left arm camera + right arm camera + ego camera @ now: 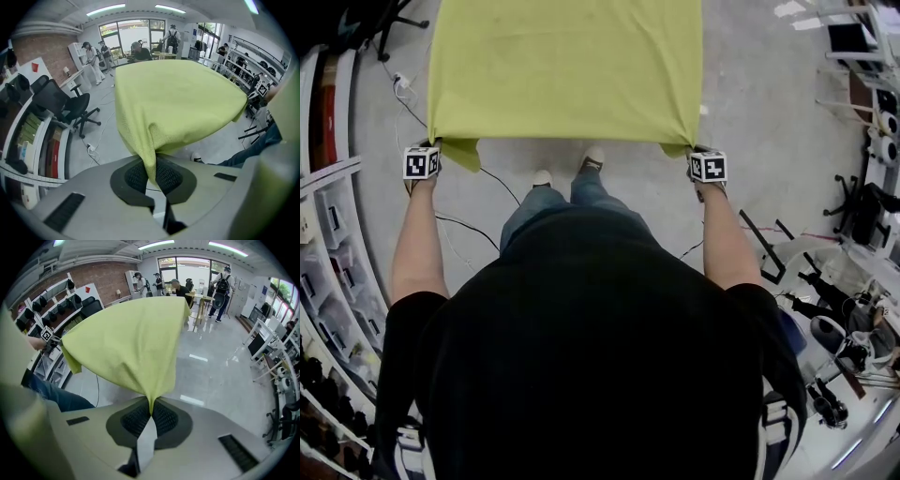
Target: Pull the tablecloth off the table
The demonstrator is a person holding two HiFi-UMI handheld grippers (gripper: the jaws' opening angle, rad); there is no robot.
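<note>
1. The head view shows the yellow-green tablecloth [567, 66] spread flat in front of the person. The left gripper [422, 161] and the right gripper [708, 167] are at its 2 near corners. What lies under the cloth is hidden.
2. Only the left gripper view shows how that gripper's jaws stand. They are closed tight on a bunched corner of the cloth, which is pinched between the 2 ribbed pads.
3. The right gripper view shows the same for the other corner. The jaws are pressed together on the fabric, which rises from them in a fold.
4. Both gripper views show people [91, 61] standing far back in the room, whom the head view does not show.
5. Only the head view shows the person's shoes [592, 159] on the floor, just below the near edge of the cloth.
6. Shelf bins [333, 234] stand at the left of the head view. I cannot tell what is in them.
</note>
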